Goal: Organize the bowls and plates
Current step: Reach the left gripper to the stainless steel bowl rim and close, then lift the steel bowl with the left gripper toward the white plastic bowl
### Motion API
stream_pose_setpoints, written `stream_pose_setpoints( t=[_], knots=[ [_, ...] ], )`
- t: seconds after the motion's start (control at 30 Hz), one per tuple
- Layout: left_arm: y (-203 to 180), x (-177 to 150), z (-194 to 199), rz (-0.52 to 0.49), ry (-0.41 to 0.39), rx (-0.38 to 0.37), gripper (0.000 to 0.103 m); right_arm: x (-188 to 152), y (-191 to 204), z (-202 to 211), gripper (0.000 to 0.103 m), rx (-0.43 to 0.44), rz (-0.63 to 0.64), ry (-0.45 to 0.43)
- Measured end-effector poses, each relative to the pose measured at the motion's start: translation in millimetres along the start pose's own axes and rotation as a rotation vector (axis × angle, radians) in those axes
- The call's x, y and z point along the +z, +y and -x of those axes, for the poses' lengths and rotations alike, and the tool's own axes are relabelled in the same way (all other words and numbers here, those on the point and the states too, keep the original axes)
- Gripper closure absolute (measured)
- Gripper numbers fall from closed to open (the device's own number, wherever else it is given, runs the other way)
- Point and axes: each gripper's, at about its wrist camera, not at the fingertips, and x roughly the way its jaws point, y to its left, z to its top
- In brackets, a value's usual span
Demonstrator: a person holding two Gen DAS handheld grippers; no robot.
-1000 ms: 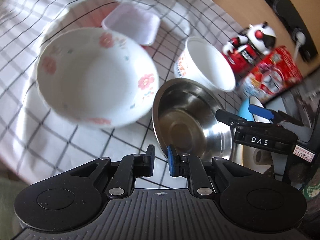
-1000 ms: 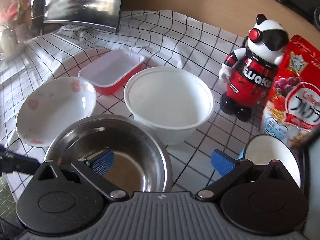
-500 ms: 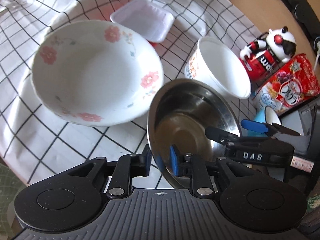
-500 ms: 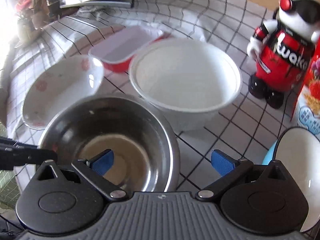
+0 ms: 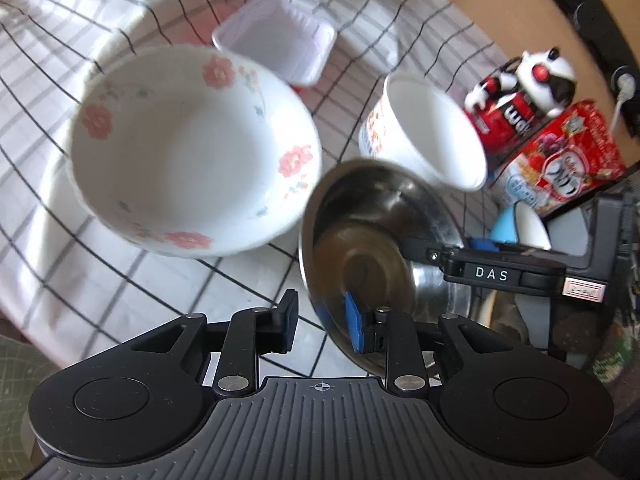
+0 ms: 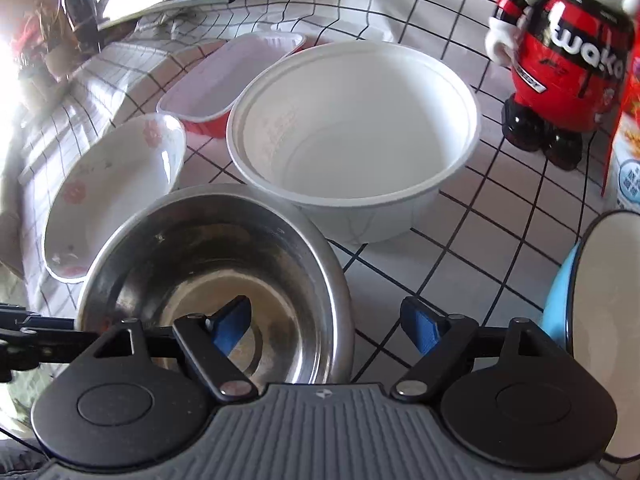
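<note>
A steel bowl (image 5: 372,248) stands on the checked cloth, between a flowered white bowl (image 5: 192,152) and a tall white paper bowl (image 5: 432,128). My left gripper (image 5: 318,318) straddles the steel bowl's near rim with a visible gap between its blue pads; one pad is inside, one outside. My right gripper (image 6: 328,324) is open, its left finger inside the steel bowl (image 6: 216,264) and its right finger outside. The paper bowl (image 6: 356,136) and the flowered bowl (image 6: 112,188) show behind it.
A red-and-white rectangular tray (image 6: 236,80) lies behind the bowls. A blue-and-white cup (image 6: 600,312) stands at the right edge. A red and black robot figure (image 6: 568,56) and a cereal bag (image 5: 560,164) stand at the right. The cloth's front edge is close.
My left gripper's pads have spread apart on the steel bowl's rim. The right wrist camera has moved forward and lower toward the paper bowl; its fingers stay open.
</note>
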Motion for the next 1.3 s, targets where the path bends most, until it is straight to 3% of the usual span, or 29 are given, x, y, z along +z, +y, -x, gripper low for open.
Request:
stream_pose_setpoints(
  t=[0.17,0.3,0.47,0.6,0.87,1.0,1.17,1.3],
  knots=[
    [0.2,7.6,23.0,-0.002,-0.078,-0.058,0.075,0.4,-2.7,8.2,0.02,0.023,-0.019,-0.017],
    [-6.6,12.6,11.6,0.0,-0.071,-0.043,0.075,2.6,1.0,11.4,0.019,0.021,0.01,-0.026],
    [-13.5,9.4,-1.7,-0.054,-0.065,0.064,0.075,3.5,5.9,8.7,0.02,0.018,0.014,-0.02],
    [-3.7,8.2,-14.0,-0.009,-0.024,0.099,0.07,2.9,12.4,3.1,0.02,0.017,0.033,0.0],
    [-8.0,8.3,-37.5,-0.04,0.05,0.015,0.081,3.8,15.2,-12.2,0.034,0.037,-0.004,0.077],
    [-8.8,8.8,-35.1,-0.046,0.09,-0.013,0.08,3.2,22.1,-6.0,0.032,0.017,-0.011,0.071],
    [-3.5,16.1,-7.3,-0.08,0.047,-0.07,0.08,5.0,39.7,19.3,0.025,0.021,0.02,0.014],
    [11.7,32.7,18.8,-0.091,0.002,-0.072,0.08,16.1,62.2,31.9,0.024,0.059,0.034,-0.031]
  ],
)
